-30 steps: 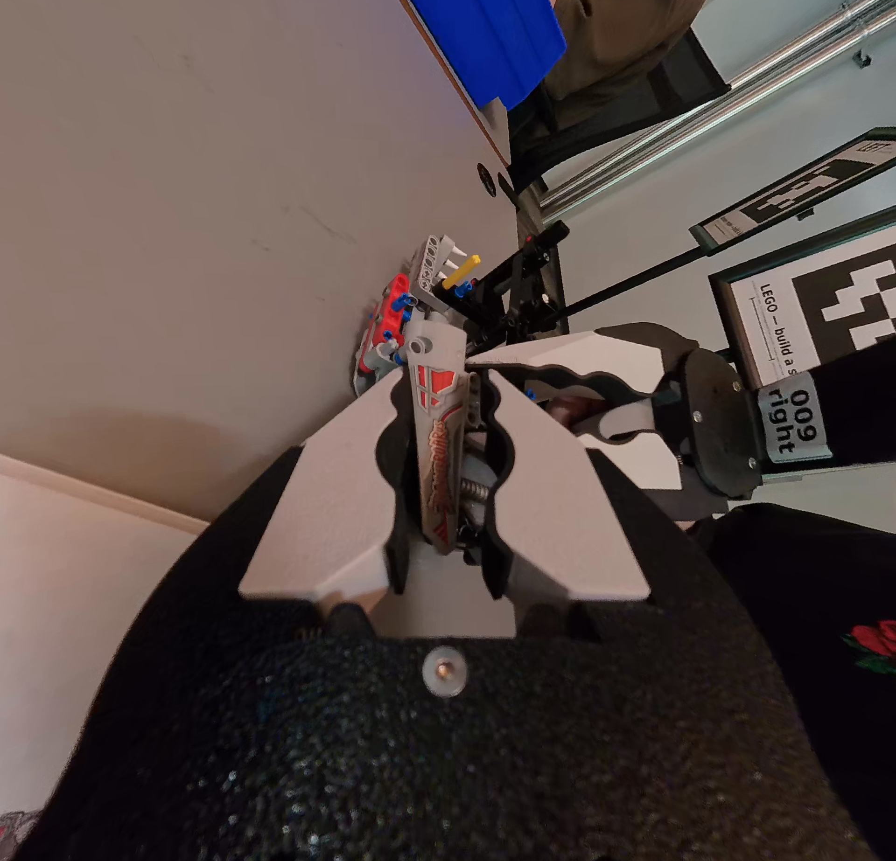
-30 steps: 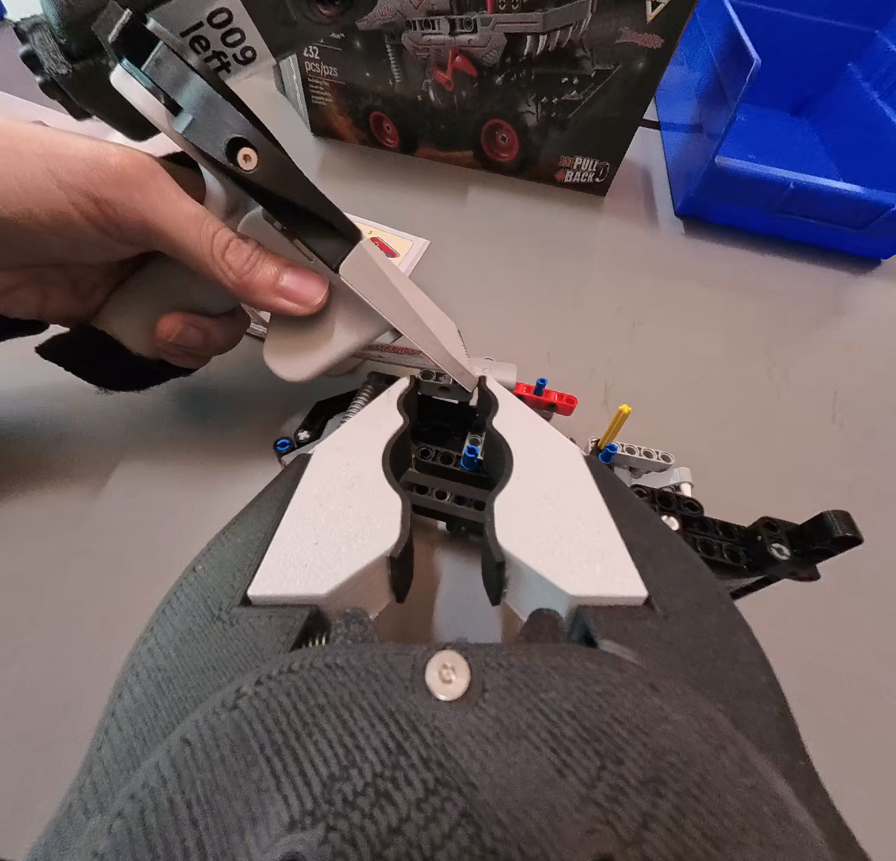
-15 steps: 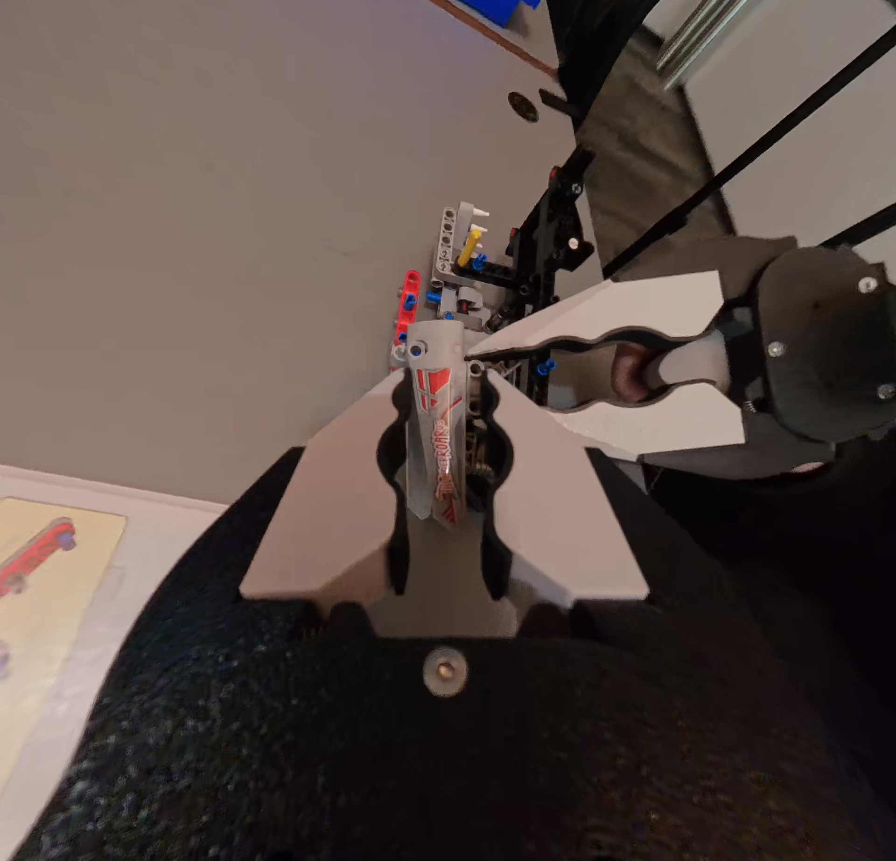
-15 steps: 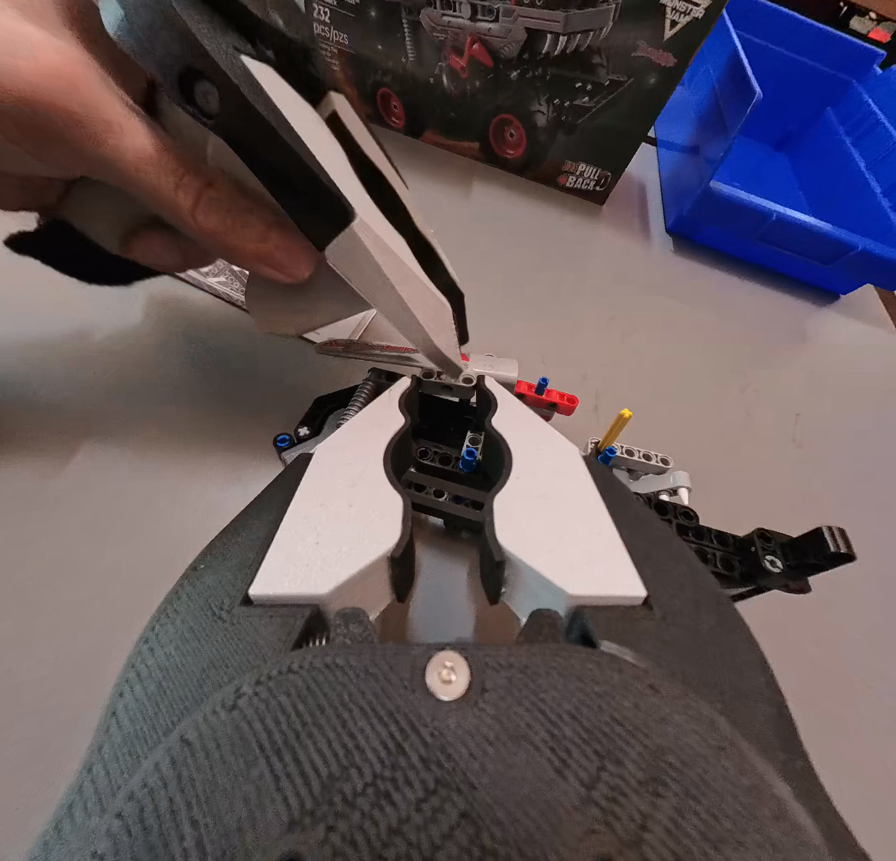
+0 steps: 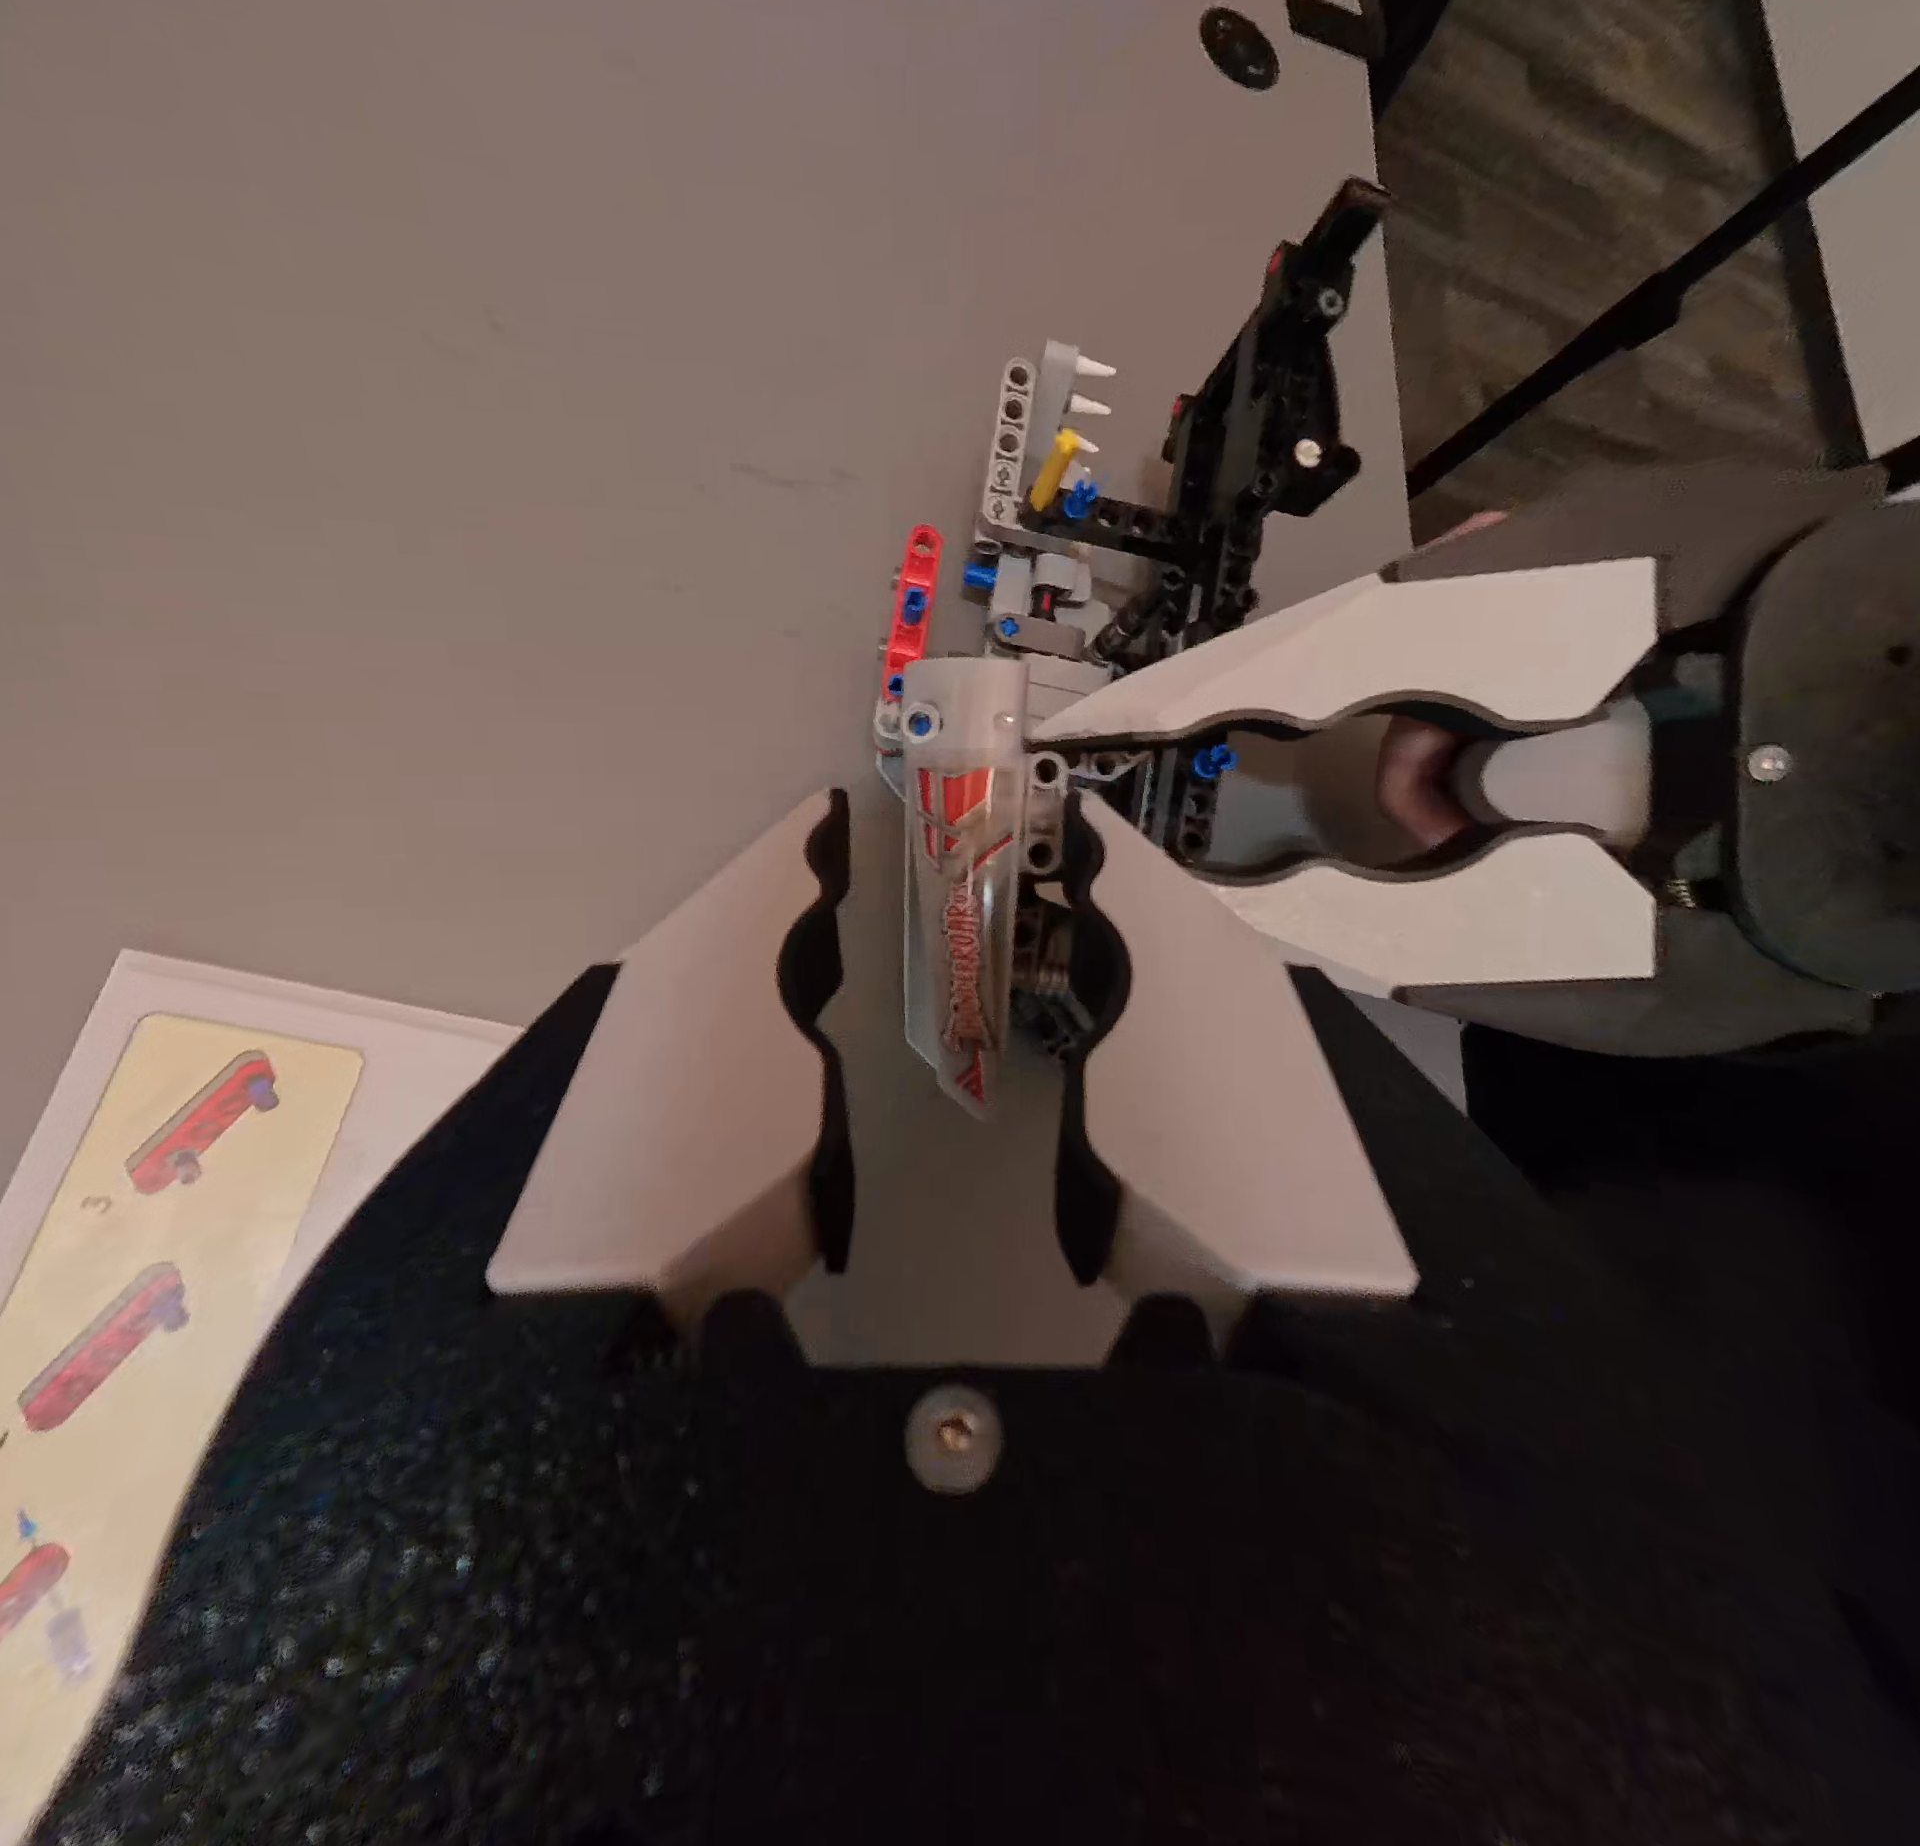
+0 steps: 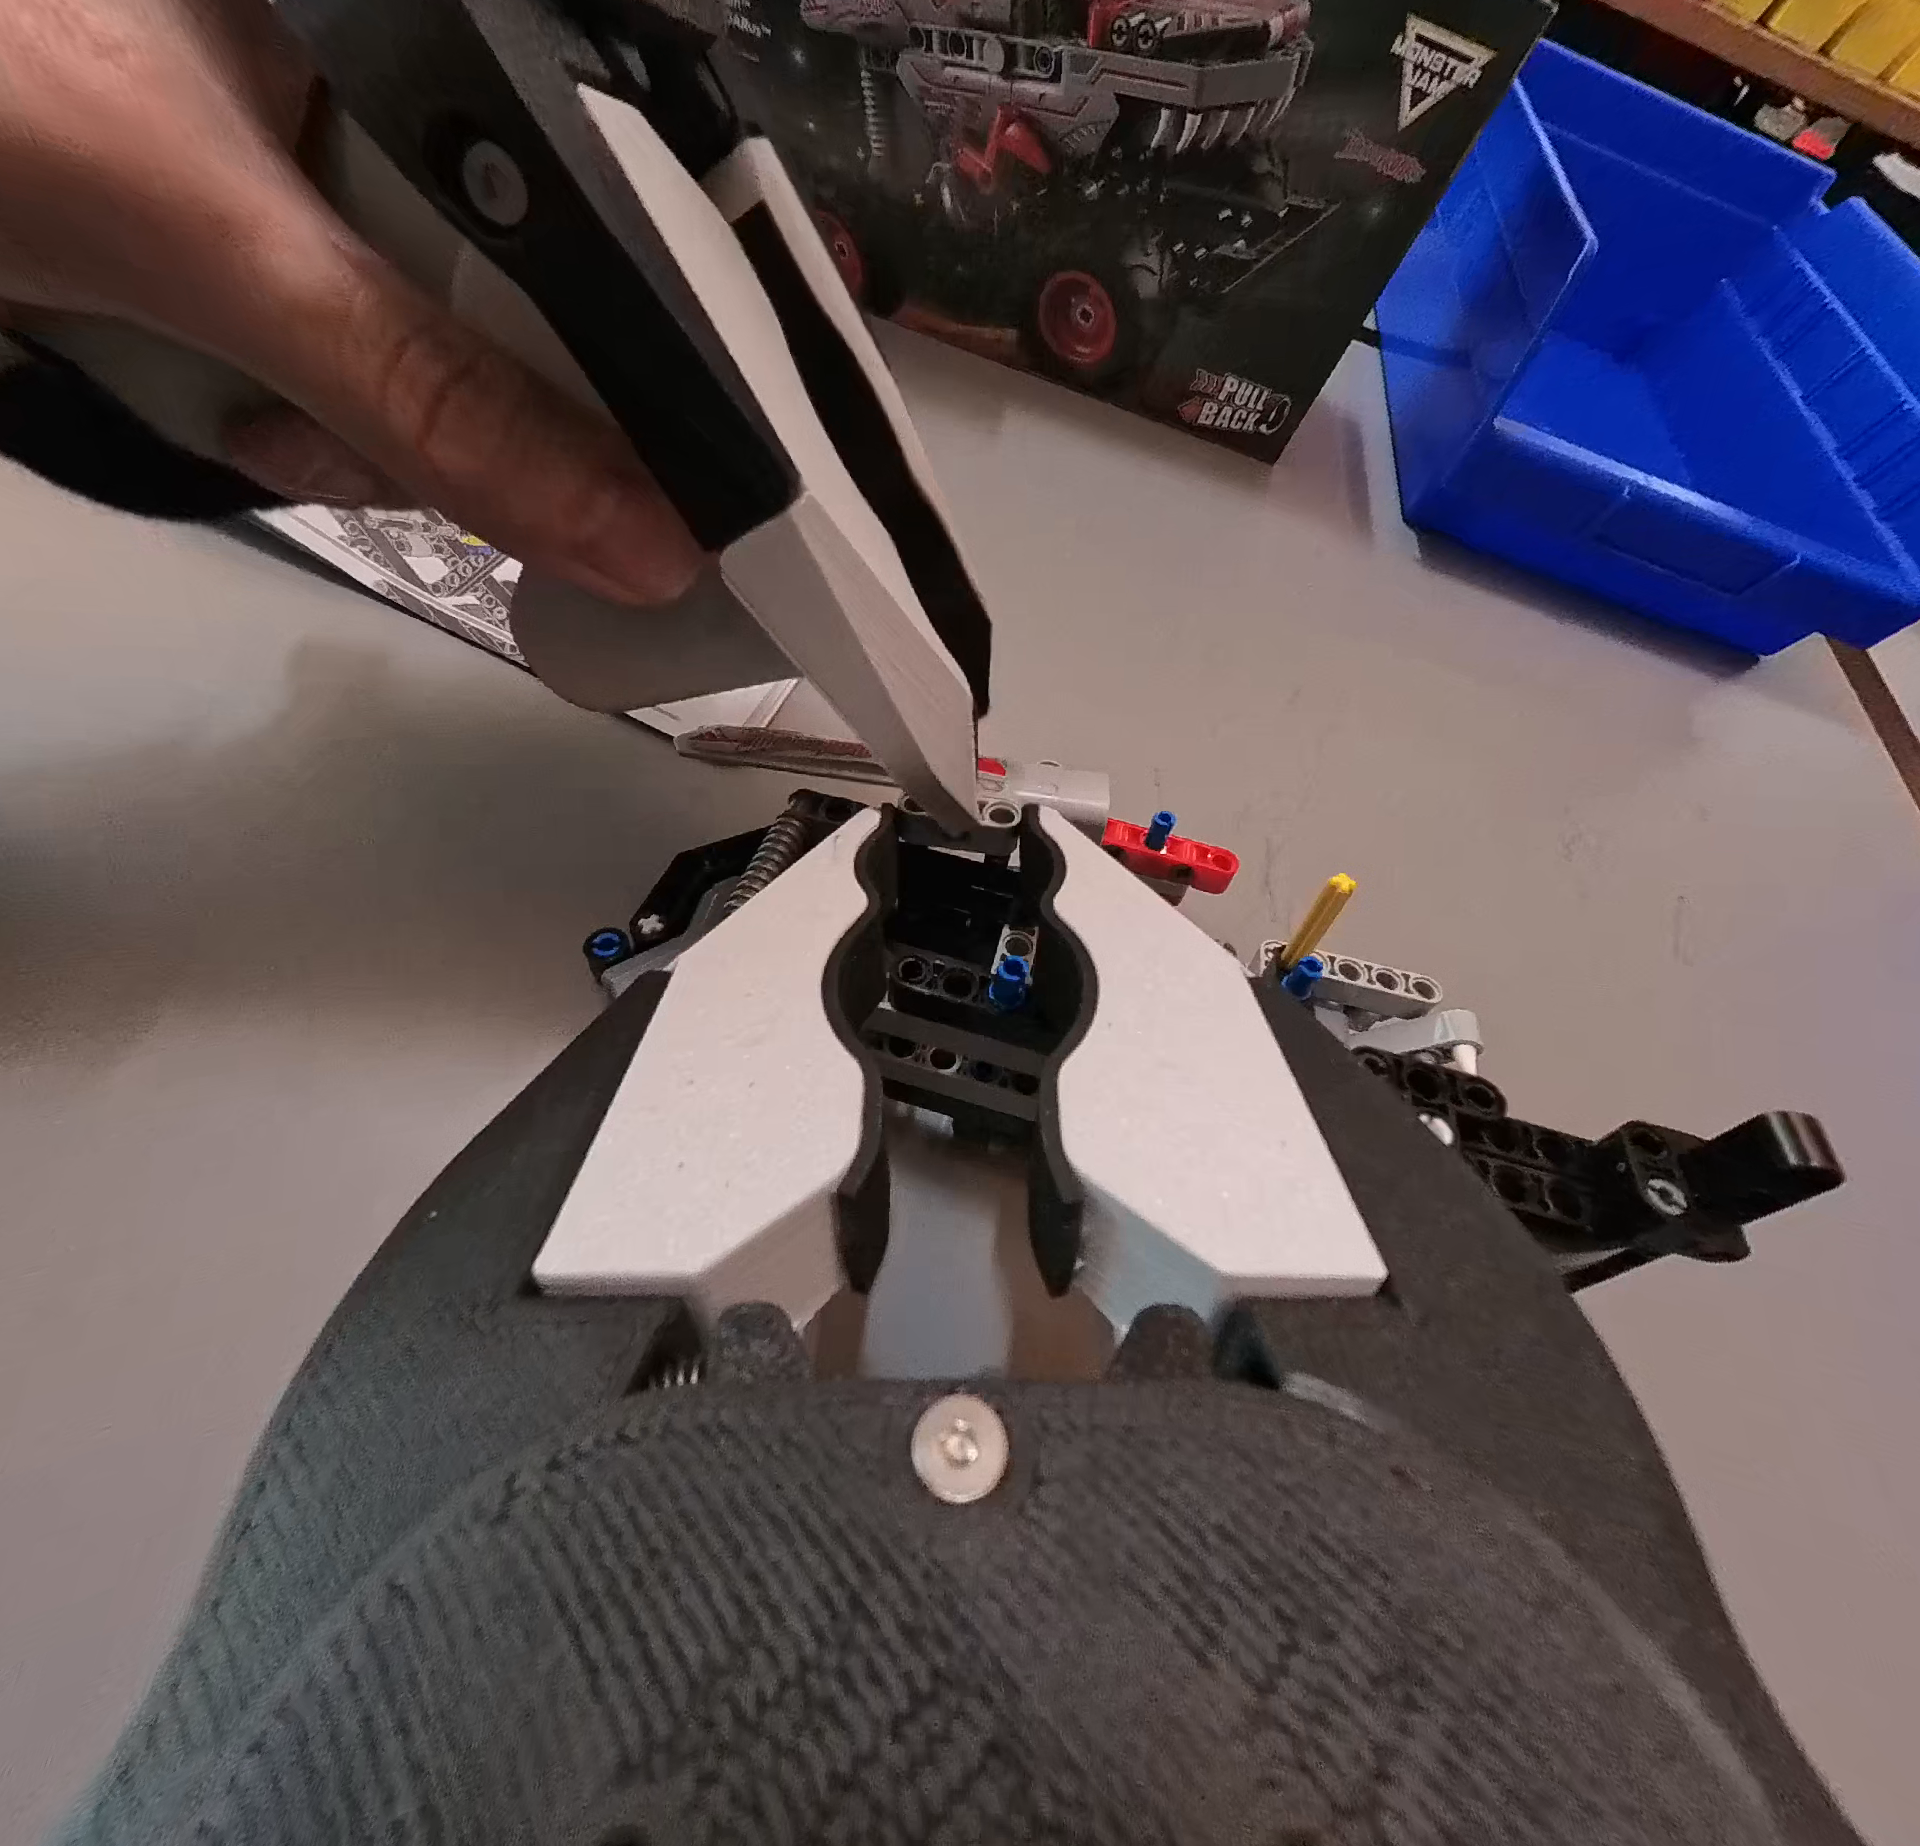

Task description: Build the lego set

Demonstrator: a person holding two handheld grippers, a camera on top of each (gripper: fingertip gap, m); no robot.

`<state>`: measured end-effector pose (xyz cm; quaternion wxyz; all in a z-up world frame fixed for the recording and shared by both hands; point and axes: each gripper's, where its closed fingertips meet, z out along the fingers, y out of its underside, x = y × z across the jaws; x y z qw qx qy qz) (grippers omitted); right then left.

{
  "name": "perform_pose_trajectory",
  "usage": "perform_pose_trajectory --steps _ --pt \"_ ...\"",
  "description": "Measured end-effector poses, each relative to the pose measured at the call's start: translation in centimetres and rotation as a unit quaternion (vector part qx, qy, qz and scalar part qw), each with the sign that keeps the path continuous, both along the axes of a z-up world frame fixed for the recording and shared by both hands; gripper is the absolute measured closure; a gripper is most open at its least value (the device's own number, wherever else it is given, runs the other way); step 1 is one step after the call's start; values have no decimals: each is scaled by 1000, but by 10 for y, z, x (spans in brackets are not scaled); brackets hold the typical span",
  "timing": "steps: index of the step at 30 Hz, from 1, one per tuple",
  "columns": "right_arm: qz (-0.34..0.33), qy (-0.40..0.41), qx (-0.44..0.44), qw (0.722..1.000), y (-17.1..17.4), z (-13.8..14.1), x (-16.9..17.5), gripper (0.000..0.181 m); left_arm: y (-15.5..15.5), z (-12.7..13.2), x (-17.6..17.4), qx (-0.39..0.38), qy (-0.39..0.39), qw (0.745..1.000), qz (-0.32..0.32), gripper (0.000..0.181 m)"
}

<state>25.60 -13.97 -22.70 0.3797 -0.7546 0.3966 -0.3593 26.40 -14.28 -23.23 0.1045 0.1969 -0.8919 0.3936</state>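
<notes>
The partly built lego model (image 6: 966, 975) lies on the grey table (image 6: 1351, 653), with a black frame, a spring and grey beams. My right gripper (image 6: 956, 830) is shut on its black frame. In the left wrist view it comes in from the right (image 5: 1049, 742). A grey panel with a red sticker (image 5: 961, 892) sits on the model's side, between the fingers of my left gripper (image 5: 961, 809). That gripper is open, with a gap on the panel's left. In the right wrist view the left gripper (image 6: 968, 757) points down from the upper left, its lower finger touching the model's top.
The set's box (image 6: 1091, 186) stands at the back and a blue bin (image 6: 1662, 394) at the back right. The instruction booklet (image 5: 156, 1277) lies at the left. A red beam with a blue pin (image 6: 1174, 851) and a yellow axle (image 6: 1314, 918) stick out of the model. The table edge (image 5: 1392, 342) is close by.
My left gripper has opened a little around the grey panel and tilted more steeply over the model. My right gripper has kept its hold on the black frame.
</notes>
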Motion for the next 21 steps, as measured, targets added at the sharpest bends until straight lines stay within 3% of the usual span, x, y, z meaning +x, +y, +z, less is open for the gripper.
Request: perform_pose_trajectory --steps 1,21 --pt "0 -3 0 1000 0 0 0 160 -1 -1 -4 6 0 1000 -10 150" --pt "7 -23 -3 1000 -5 0 -2 162 -6 -3 -8 114 -50 985 -119 154"
